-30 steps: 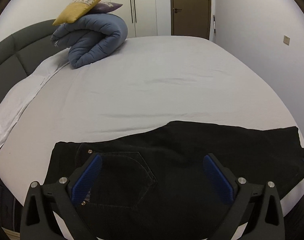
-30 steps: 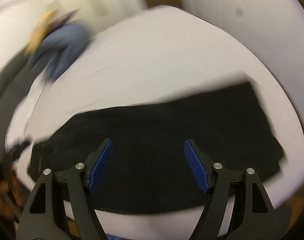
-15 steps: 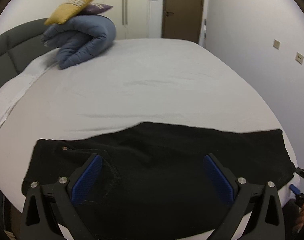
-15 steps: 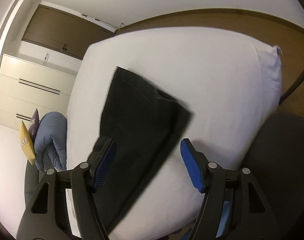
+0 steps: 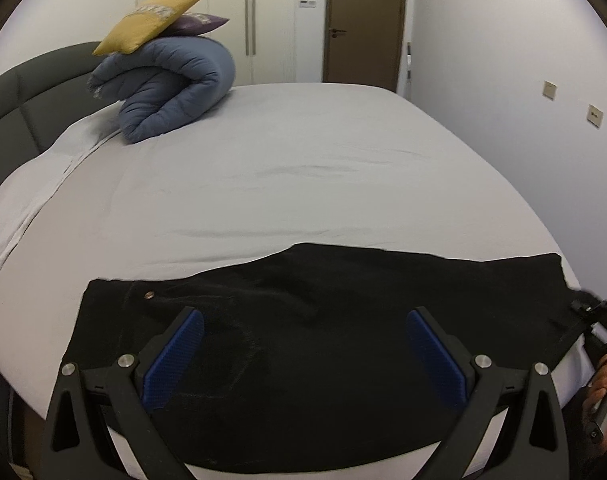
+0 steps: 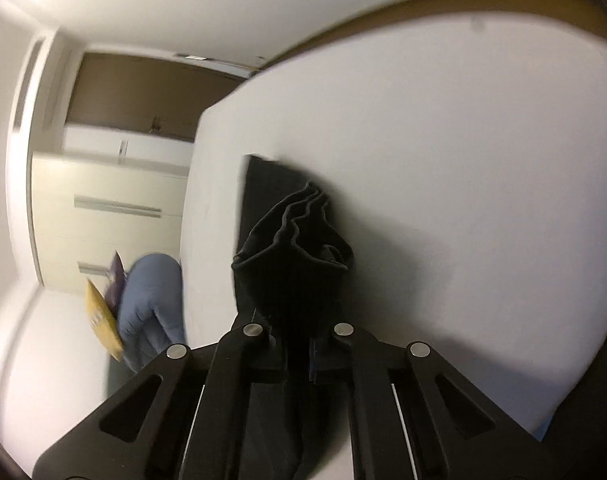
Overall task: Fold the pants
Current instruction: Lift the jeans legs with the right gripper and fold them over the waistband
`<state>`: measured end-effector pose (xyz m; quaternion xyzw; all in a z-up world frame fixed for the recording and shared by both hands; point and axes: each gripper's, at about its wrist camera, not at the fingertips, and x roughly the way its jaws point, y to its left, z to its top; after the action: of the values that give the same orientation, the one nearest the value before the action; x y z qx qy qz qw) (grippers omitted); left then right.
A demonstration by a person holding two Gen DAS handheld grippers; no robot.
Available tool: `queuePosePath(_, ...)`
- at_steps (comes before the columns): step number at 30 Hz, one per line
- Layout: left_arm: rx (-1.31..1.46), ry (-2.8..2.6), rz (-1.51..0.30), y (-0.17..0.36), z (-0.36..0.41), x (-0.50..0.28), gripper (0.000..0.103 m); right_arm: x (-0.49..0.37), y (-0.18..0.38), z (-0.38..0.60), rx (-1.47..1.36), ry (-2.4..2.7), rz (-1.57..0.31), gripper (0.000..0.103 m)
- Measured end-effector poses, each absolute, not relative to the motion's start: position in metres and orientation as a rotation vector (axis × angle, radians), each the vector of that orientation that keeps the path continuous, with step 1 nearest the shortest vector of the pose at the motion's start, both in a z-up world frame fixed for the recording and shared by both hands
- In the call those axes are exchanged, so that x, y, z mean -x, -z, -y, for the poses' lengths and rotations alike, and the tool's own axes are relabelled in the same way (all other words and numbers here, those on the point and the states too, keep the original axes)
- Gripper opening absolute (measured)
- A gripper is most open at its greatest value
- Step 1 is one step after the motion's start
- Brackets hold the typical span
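Black pants [image 5: 327, 320] lie flat across the near edge of the white bed [image 5: 283, 168], waistband to the left and leg ends to the right. My left gripper [image 5: 303, 344] is open and empty above the seat of the pants. My right gripper [image 6: 299, 344] is shut on the bunched leg ends of the pants [image 6: 291, 248], which stand up in folds between its jaws. The right gripper also shows in the left wrist view [image 5: 591, 312] at the pants' right end.
A rolled blue duvet [image 5: 171, 88] with a yellow cushion [image 5: 151, 20] on it sits at the far left by the dark headboard [image 5: 23, 92]. A wardrobe and a brown door [image 5: 363, 20] stand behind the bed. A wall is close on the right.
My right gripper has turned, closed in on the leg ends and shut on them. My left gripper has stayed open over the pants, shifting only slightly.
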<state>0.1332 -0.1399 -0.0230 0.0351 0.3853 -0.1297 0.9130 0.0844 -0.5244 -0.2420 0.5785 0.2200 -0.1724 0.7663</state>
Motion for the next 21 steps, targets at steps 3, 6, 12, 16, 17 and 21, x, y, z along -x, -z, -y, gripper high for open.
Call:
queuePosePath(3, -0.035, 0.220, -0.806, 0.028, 0.117, -0.138, 0.103, -0.122, 0.188, 0.488, -0.979, 0.338, -0.526, 0.004)
queuePosePath(6, -0.001, 0.166, -0.805, 0.031, 0.090, -0.143, 0.103, -0.171, 0.142, 0.416, -0.663, 0.235, -0.593, 0.004)
queuePosePath(12, 0.092, 0.072, -0.820, 0.043, 0.029, -0.155, 0.103, -0.258, 0.155, 0.225, -0.113, -0.032, -0.775, 0.004)
queuePosePath(16, 0.139, 0.028, -0.835, 0.052, -0.006, -0.157, 0.103, -0.276, 0.226, 0.131, 0.118, -0.153, -0.957, 0.004)
queuePosePath(17, 0.143, 0.021, -0.839, 0.054, -0.011, -0.158, 0.103, -0.275, 0.243, 0.116, 0.177, -0.136, -0.986, 0.004)
queuePosePath(21, 0.174, -0.002, -0.838, 0.060, -0.031, -0.154, 0.103, -0.271, 0.250, 0.106, 0.229, -0.093, -0.974, 0.005)
